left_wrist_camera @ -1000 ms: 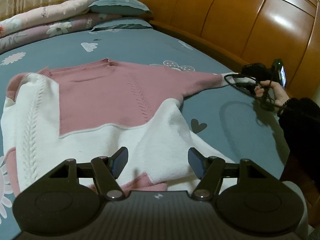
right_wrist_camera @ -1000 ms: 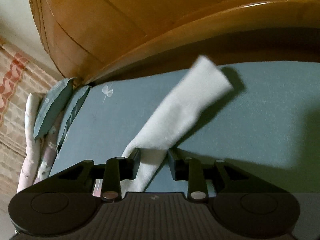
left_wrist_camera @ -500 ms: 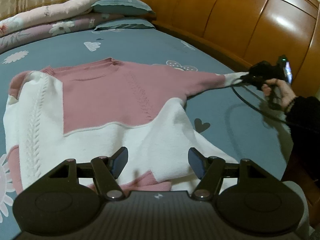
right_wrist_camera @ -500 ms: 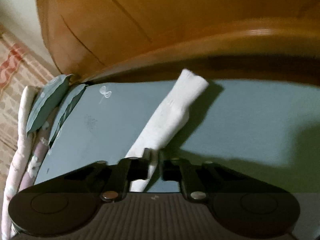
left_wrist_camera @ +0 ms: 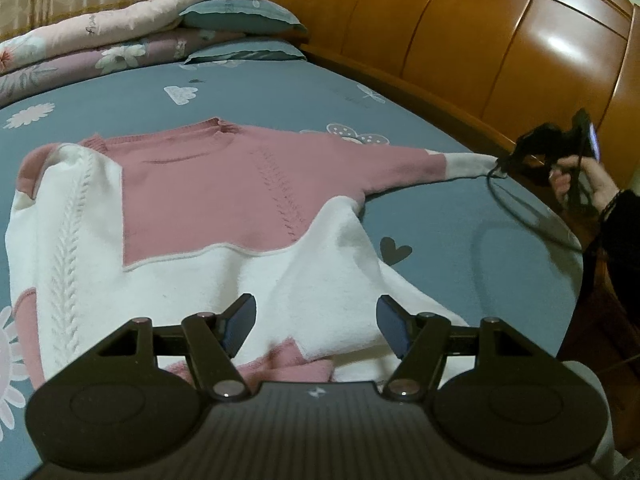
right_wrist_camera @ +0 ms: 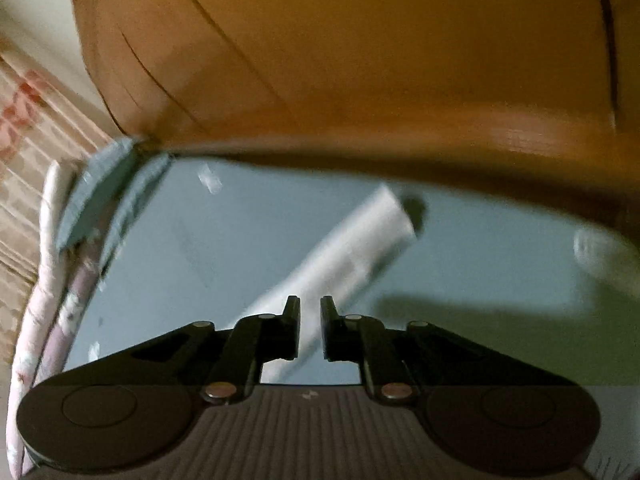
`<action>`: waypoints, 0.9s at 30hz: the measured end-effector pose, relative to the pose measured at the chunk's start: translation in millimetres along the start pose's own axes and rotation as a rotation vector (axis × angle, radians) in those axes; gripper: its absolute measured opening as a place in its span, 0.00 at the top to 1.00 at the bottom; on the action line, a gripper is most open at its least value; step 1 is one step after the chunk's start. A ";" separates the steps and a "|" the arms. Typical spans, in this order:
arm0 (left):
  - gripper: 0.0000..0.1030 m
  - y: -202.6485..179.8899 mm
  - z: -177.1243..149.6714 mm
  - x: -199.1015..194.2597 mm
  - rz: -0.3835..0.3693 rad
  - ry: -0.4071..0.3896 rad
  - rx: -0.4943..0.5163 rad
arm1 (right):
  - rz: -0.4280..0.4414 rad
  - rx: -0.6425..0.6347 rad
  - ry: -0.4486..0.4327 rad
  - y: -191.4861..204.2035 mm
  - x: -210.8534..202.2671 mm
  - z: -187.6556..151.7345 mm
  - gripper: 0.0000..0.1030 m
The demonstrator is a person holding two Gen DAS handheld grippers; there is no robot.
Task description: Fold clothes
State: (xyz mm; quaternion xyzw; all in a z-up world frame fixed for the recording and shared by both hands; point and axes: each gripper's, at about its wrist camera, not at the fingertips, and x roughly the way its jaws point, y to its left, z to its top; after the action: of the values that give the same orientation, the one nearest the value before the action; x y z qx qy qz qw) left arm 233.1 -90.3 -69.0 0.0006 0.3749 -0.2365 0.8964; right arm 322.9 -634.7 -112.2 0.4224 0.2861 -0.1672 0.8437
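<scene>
Pink-and-white knit sweater (left_wrist_camera: 192,208) lies spread flat on the blue-grey printed bedsheet (left_wrist_camera: 460,248), neckline toward the far side, hem near. One sleeve (left_wrist_camera: 404,162) runs out straight to the right, ending in a white cuff (left_wrist_camera: 468,164) near the bed's right edge.

Handling, as a judgement: soft, thick knit, limp, some weight to it. It will sag and stretch if lifted by one point, and drag on the sheet rather than slide freely. Not fragile; cable stitching could snag. Best holds look like the cuff, the shoulder seam and the hem corners, where the fabric is doubled.

Right gripper (right_wrist_camera: 310,312) sits at the cuff end; its jaws stand narrowly apart with the white sleeve running between them. The view is motion-blurred, so I cannot tell whether they pinch the cloth. Left gripper (left_wrist_camera: 316,322) hovers over the near hem, jaws wide apart, holding nothing.

Farther out: wooden headboard (left_wrist_camera: 480,48) along the right, pillows (left_wrist_camera: 240,16) and folded floral quilts (left_wrist_camera: 100,40) stacked at the far end.
</scene>
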 end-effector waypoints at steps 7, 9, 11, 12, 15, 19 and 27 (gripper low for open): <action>0.35 -0.6 0.0 4.8 0.011 0.017 0.006 | 0.042 0.081 -0.018 -16.1 38.5 -25.1 0.59; 0.35 -0.2 0.3 7.1 0.016 0.021 0.000 | 0.013 0.039 -0.050 -5.1 50.3 -25.0 0.58; 0.35 -0.9 0.0 7.8 0.015 0.023 0.003 | -0.002 0.005 -0.065 2.7 59.3 -25.7 0.59; 0.35 -1.3 -0.1 8.2 0.014 0.024 0.005 | -0.006 0.003 -0.068 3.4 61.0 -25.1 0.60; 0.35 -1.1 -0.7 7.2 0.010 0.023 0.007 | -0.009 0.008 -0.063 1.4 61.8 -24.4 0.80; 0.35 0.1 -2.1 5.4 0.014 0.021 0.006 | 0.071 0.037 -0.070 -5.5 42.2 -19.4 0.87; 0.35 -1.9 -1.2 -2.8 0.008 0.003 0.008 | 0.062 -0.022 -0.047 0.5 -9.1 0.8 0.88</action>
State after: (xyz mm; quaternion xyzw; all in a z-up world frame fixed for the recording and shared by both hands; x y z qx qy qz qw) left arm 229.9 -90.6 -67.7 0.0061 0.3751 -0.2343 0.8969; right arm 316.4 -634.7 -105.8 0.4177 0.2551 -0.1478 0.8594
